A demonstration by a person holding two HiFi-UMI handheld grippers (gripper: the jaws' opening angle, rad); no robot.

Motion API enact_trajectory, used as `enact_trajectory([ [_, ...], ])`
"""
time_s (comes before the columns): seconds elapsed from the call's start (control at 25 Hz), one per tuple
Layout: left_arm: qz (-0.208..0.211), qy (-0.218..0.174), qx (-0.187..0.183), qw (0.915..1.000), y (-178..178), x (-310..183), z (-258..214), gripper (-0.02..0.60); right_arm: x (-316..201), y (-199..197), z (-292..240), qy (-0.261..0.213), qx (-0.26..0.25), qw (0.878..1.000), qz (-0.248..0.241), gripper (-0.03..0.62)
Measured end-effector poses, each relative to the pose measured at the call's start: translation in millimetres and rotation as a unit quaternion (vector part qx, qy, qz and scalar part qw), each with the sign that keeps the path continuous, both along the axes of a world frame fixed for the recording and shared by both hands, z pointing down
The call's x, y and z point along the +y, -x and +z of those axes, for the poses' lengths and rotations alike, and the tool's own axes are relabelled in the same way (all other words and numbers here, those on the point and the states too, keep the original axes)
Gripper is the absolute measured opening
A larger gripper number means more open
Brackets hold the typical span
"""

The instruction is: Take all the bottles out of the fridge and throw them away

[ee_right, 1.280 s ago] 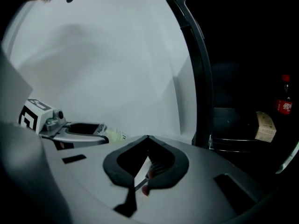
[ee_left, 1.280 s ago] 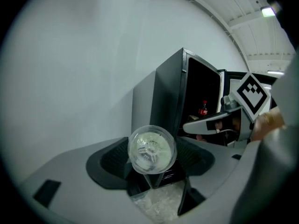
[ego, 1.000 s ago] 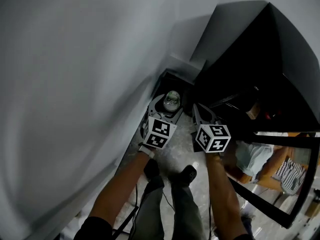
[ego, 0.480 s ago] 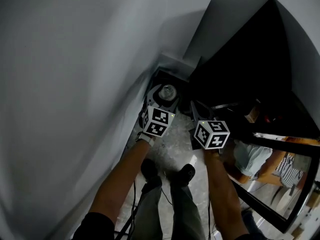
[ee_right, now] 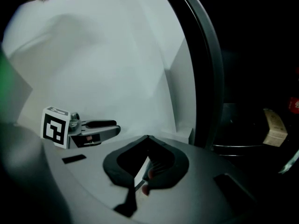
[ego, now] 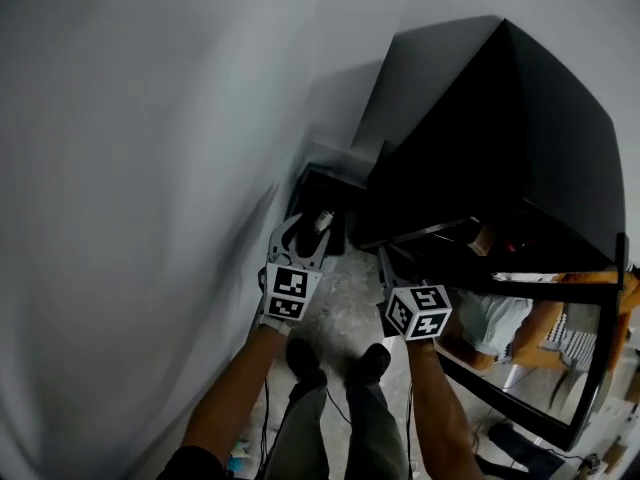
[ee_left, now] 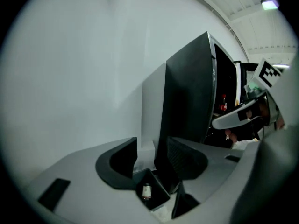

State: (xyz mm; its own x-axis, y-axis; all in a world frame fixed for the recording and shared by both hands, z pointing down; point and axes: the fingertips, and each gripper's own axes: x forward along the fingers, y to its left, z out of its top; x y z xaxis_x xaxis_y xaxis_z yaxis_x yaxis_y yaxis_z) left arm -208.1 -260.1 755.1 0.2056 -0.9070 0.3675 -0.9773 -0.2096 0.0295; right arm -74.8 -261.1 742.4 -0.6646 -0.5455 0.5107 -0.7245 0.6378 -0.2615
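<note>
bottle (ee_left: 146, 191) released into bin (ego: 308, 188), left gripper (ee_left: 152, 146) closing, withdrawn

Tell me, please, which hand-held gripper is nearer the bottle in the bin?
Left. The left hand-held gripper hangs just short of the bottle, jaws empty and just closing partway; the right hand-held gripper, shut, is off to the side by the fridge.

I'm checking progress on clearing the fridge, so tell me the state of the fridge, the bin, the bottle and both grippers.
Fridge: door open.
Bin: open top, one bottle inside.
Bottle: in the bin, released.
Left gripper: jaws apart, have just been closing, nothing between them.
Right gripper: shut, empty.
</note>
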Motion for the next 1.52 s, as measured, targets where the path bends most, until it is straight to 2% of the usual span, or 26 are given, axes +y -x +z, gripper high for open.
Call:
enact_trajectory([
  [0.24,0.003,-0.012,0.031,0.9995,-11.7,59.9,-88.4,0.033,46.7,-25.6,-73.0,-0.016,0.005,1.000,0.015,0.002],
  [0.32,0.012,-0.026,0.031,0.9991,-18.9,69.8,-124.9,0.008,56.4,-34.1,-103.5,-0.027,0.000,0.999,0.027,0.002],
  [0.48,0.043,-0.036,0.039,0.9977,-39.5,93.6,-195.3,0.008,79.0,-50.8,-170.9,-0.041,-0.021,0.998,0.052,0.002],
  [0.76,0.085,-0.034,0.086,0.9921,-94.6,138.1,-291.6,0.008,112.9,-102.0,-280.6,-0.074,-0.030,0.994,0.074,0.002],
  [0.92,0.115,-0.040,0.081,0.9893,-133.8,160.3,-333.8,0.007,135.5,-143.9,-322.1,-0.087,-0.040,0.991,0.091,0.002],
  [1.12,0.127,-0.052,0.075,0.9877,-193.3,178.6,-376.8,0.006,160.2,-204.8,-361.3,-0.109,-0.034,0.989,0.094,0.002],
  [1.32,0.131,-0.056,0.076,0.9869,-248.2,195.1,-399.5,0.006,182.3,-265.8,-380.7,-0.109,-0.040,0.987,0.110,0.002],
  [1.52,0.135,-0.064,0.074,0.9860,-287.2,209.1,-416.1,0.006,198.4,-310.7,-390.1,-0.113,-0.044,0.985,0.122,0.002],
])
